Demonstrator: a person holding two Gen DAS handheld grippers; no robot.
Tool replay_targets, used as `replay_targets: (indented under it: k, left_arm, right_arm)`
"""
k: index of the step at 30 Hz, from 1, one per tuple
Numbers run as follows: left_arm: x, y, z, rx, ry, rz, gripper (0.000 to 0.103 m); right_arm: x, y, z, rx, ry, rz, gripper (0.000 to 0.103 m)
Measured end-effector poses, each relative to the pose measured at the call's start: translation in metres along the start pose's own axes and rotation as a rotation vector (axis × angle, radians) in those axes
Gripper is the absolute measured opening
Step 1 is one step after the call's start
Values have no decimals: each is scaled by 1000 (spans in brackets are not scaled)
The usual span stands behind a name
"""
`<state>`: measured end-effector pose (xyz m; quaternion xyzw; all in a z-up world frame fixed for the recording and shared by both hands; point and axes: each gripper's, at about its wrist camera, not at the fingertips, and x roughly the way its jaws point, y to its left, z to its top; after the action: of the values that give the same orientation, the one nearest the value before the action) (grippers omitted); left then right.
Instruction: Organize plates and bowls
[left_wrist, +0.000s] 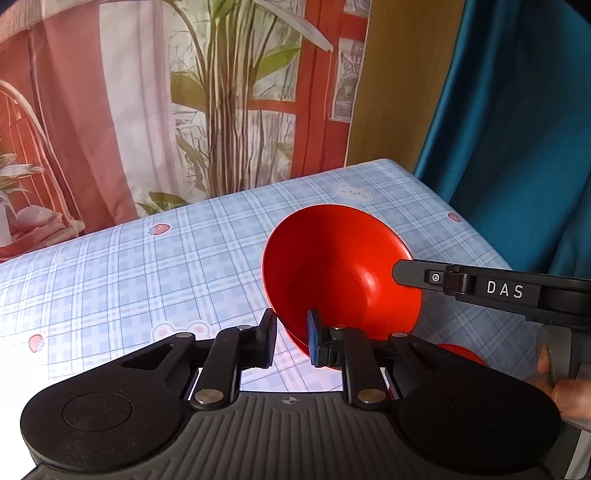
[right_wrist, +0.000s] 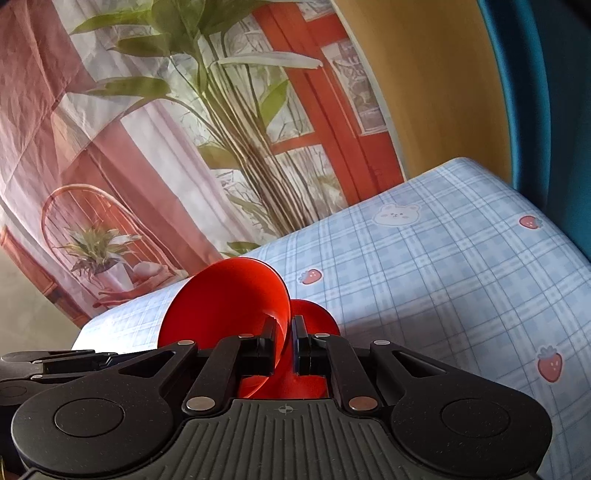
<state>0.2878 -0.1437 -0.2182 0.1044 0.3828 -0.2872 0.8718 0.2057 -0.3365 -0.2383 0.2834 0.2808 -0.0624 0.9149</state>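
A red bowl (left_wrist: 340, 269) is held tilted above the blue checked tablecloth (left_wrist: 147, 273). My left gripper (left_wrist: 291, 339) has its jaws a bowl-rim's width apart around the bowl's near rim; whether they press it I cannot tell. My right gripper (right_wrist: 284, 343) is shut on the rim of the red bowl (right_wrist: 225, 302) and also shows in the left wrist view (left_wrist: 402, 273), reaching in from the right. A second red piece (right_wrist: 314, 317) lies under and behind the bowl, also seen low in the left wrist view (left_wrist: 461, 354).
A printed backdrop (left_wrist: 184, 92) with a plant and red window hangs behind the table. A blue curtain (left_wrist: 517, 129) hangs at the right. The table's far edge (left_wrist: 258, 188) runs just behind the bowl.
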Motion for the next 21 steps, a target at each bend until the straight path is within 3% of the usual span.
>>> replay_targets:
  k: [16,21]
  left_arm:
    - [21,-7,-4,29,59,-5,19]
    - [20,-6,-3,20,63,-10,27]
  right_arm:
    - [4,-21,-13,11,11,-23,9]
    - [0,-18,-10,-6,0,-34,10]
